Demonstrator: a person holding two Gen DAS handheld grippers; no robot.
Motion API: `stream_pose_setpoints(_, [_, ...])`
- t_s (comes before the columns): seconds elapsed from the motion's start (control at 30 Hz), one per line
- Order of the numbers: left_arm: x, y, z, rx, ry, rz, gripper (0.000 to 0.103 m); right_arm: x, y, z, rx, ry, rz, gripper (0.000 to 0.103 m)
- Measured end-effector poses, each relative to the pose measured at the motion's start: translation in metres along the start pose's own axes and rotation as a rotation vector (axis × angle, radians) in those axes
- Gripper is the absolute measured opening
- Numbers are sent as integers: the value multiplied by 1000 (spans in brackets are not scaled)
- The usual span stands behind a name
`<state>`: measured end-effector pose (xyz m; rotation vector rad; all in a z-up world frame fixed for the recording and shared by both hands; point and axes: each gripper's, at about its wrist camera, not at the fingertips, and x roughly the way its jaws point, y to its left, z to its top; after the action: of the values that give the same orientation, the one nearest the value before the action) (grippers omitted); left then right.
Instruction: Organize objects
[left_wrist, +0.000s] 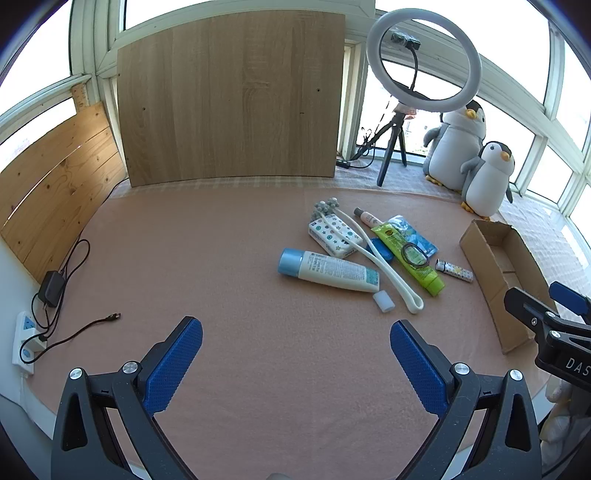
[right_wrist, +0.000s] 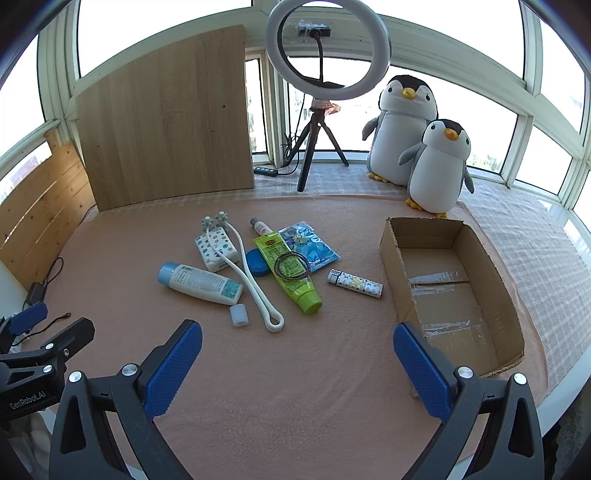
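Both my left gripper (left_wrist: 295, 365) and right gripper (right_wrist: 297, 365) gaping, empty; white tube (right_wrist: 201, 282) ahead-left looks light, squashy, slick, so I'd pinch mid-body.

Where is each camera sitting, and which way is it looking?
Left wrist: sits on the left tongs, looking forward over the pink cloth at the toiletries pile, cardboard box off to the right; its own blue fingers show, plus the right tongs at the right edge.
Right wrist: sits on the right tongs, facing the pile and the box; its own fingers show, the left tongs at the left edge.
Both see: white tube, green tube, penguins, ring light.
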<state>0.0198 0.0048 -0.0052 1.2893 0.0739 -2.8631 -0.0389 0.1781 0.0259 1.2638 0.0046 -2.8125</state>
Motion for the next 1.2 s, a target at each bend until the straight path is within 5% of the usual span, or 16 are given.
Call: stream_pose_setpoints(1.2, [20, -7, 12, 18, 18, -3, 103, 18, -3, 6, 9, 36, 15, 103])
